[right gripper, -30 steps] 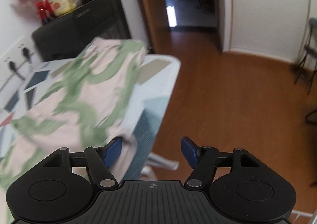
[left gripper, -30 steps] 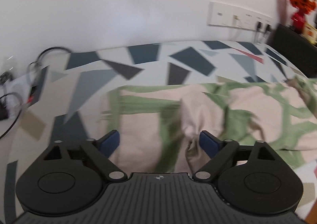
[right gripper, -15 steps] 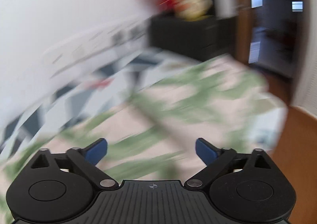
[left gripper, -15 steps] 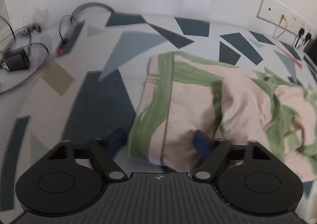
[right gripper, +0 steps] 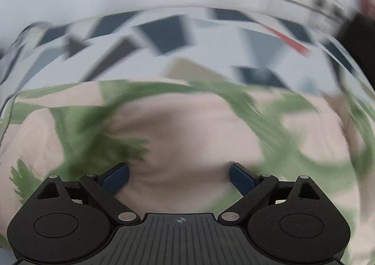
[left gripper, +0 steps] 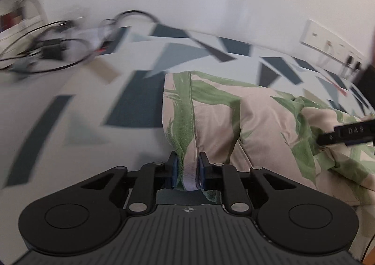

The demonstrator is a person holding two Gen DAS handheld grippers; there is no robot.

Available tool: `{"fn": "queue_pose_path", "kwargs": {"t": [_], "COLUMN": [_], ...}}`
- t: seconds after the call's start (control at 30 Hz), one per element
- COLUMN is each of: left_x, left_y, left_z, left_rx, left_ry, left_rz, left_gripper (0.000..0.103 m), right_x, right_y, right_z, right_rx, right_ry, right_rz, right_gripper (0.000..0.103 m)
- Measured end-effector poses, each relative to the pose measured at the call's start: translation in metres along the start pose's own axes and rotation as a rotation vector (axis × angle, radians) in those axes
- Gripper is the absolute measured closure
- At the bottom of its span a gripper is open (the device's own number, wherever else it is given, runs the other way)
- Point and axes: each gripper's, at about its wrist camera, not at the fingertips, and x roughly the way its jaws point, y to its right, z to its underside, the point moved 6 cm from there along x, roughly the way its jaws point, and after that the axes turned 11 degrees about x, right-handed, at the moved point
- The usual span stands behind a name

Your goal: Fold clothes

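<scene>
Beige garment (left gripper: pixel 257 122) — green-streaked, rumpled — pinched by left gripper (left gripper: pixel 187 171).

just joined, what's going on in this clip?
A person with a handheld gripper in each hand is folding a beige garment with green leaf print on a table with a geometric-patterned cover. The left gripper is shut on a bunched edge of the garment near its left end. The right gripper is open, its fingers spread low over the cloth and not pinching anything. The right view is motion-blurred. The garment looks rumpled and partly folded.
</scene>
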Motion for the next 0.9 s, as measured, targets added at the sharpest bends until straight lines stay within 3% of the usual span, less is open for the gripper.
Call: {"fn": "queue_pose_path", "kwargs": {"t": [0.1,0.17,0.2,0.23,0.3,0.4,0.6,0.67,0.7,0.77,0.9], "left_x": [-0.009,-0.019,-0.027,-0.037,-0.057,-0.072,-0.083,-0.081,-0.080,-0.079,-0.069], "left_y": [-0.020,-0.034,-0.041,-0.046,-0.052,-0.051,-0.022,-0.014,-0.011,-0.005,0.012], "left_z": [0.009,0.009,0.008,0.007,0.006,0.010,0.033,0.043,0.046,0.053,0.059], "left_rx": [-0.034,-0.070,-0.093,-0.114,-0.144,-0.201,-0.434,-0.530,-0.579,-0.668,-0.721], "left_ry": [0.002,0.014,0.036,0.070,0.132,0.117,-0.034,-0.092,-0.109,-0.128,-0.150], "left_rz": [-0.044,-0.096,-0.122,-0.155,-0.211,-0.169,0.013,0.052,0.063,0.077,0.081], "left_gripper": [0.083,0.076,0.064,0.045,0.037,0.037,0.037,0.046,0.055,0.055,0.055], "right_x": [0.007,0.009,0.009,0.008,0.008,0.004,-0.021,-0.037,-0.046,-0.061,-0.071], "right_y": [-0.043,-0.058,-0.059,-0.060,-0.062,-0.057,-0.025,-0.014,-0.009,0.001,0.025], "right_z": [0.003,0.005,0.004,0.003,0.002,0.000,0.003,0.015,0.022,0.039,0.059], "right_rx": [-0.122,-0.150,-0.149,-0.147,-0.145,-0.133,-0.160,-0.241,-0.285,-0.372,-0.443], "right_ry": [-0.010,0.001,-0.001,-0.003,-0.007,-0.015,0.006,0.020,0.024,0.026,0.025], "right_rz": [-0.060,-0.081,-0.086,-0.092,-0.102,-0.134,-0.224,-0.264,-0.285,-0.325,-0.332], "right_gripper": [0.002,0.001,0.001,0.001,0.001,0.002,0.007,0.011,0.011,0.016,0.022]}}
